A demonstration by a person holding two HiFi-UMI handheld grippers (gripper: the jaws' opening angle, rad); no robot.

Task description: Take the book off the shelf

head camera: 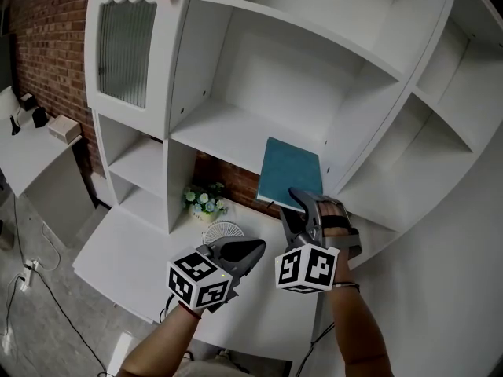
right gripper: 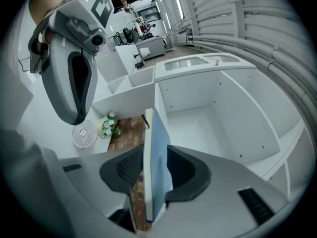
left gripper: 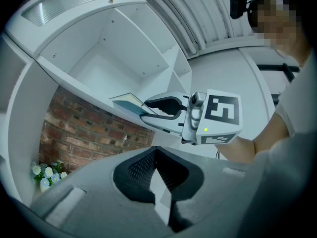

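Note:
A thin teal book (head camera: 289, 171) lies flat on the white shelf (head camera: 224, 132), with its near edge sticking out over the shelf's front. My right gripper (head camera: 296, 200) is at that near edge. In the right gripper view the book (right gripper: 158, 133) stands edge-on between the two pads, and a slit of brick shows beside it, so the gripper (right gripper: 153, 153) is open around it. The left gripper (head camera: 257, 250) hangs lower left, over the desk, shut with nothing in it. From the left gripper view, that gripper (left gripper: 156, 153) faces the right gripper (left gripper: 147, 109) and the book (left gripper: 125, 101).
Below the shelf is a niche with a brick back, holding a small flower pot (head camera: 203, 200) and a small white fan (head camera: 223, 232) on the white desk (head camera: 126, 261). A glass-fronted cabinet door (head camera: 126, 45) is at the upper left. Shelf dividers flank the book's compartment.

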